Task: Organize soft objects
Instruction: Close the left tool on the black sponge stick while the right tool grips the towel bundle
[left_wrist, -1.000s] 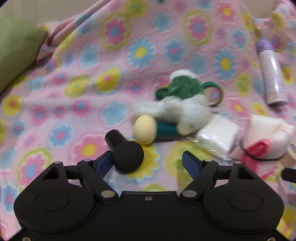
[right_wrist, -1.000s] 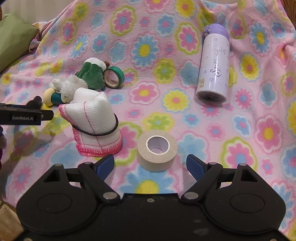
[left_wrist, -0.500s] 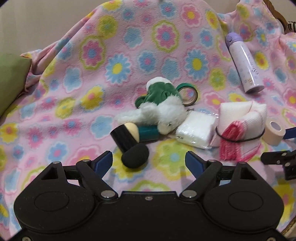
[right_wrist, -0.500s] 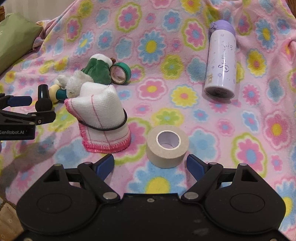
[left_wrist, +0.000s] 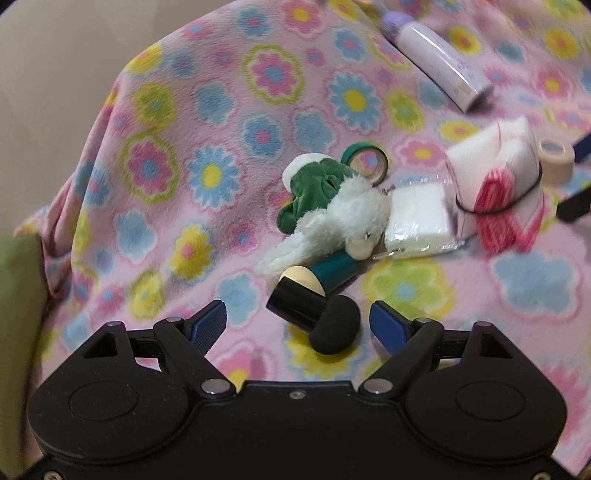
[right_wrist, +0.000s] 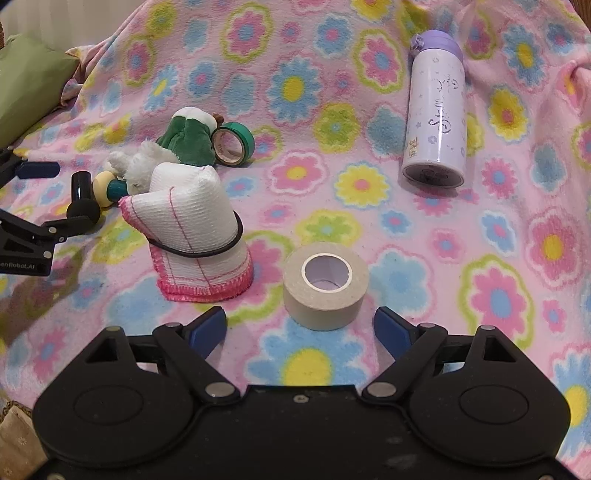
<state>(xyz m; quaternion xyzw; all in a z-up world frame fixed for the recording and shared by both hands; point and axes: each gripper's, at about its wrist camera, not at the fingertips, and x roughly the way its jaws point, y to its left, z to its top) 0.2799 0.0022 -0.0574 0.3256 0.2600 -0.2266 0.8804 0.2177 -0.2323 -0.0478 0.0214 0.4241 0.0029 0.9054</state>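
My left gripper (left_wrist: 297, 323) is open, with a black sponge applicator (left_wrist: 314, 314) lying on the flowered blanket between its fingertips. Behind it lie a cream and teal applicator (left_wrist: 325, 275), a white and green plush toy (left_wrist: 332, 210), a wrapped white pad (left_wrist: 417, 218) and a banded white and pink cloth bundle (left_wrist: 498, 188). My right gripper (right_wrist: 299, 328) is open just in front of a beige tape roll (right_wrist: 325, 286). The cloth bundle (right_wrist: 195, 232) stands to its left, with the plush toy (right_wrist: 166, 151) and the left gripper (right_wrist: 37, 206) beyond.
A lilac bottle (right_wrist: 436, 114) lies at the back right; it also shows in the left wrist view (left_wrist: 436, 48). A green tape roll (right_wrist: 234, 144) stands by the plush. A green cushion (right_wrist: 26, 77) sits at the far left. The pink flowered blanket (right_wrist: 406, 240) covers everything.
The left gripper has pulled back, risen and turned, so the black applicator now lies centred between its fingers. The right gripper has edged closer to the beige tape roll.
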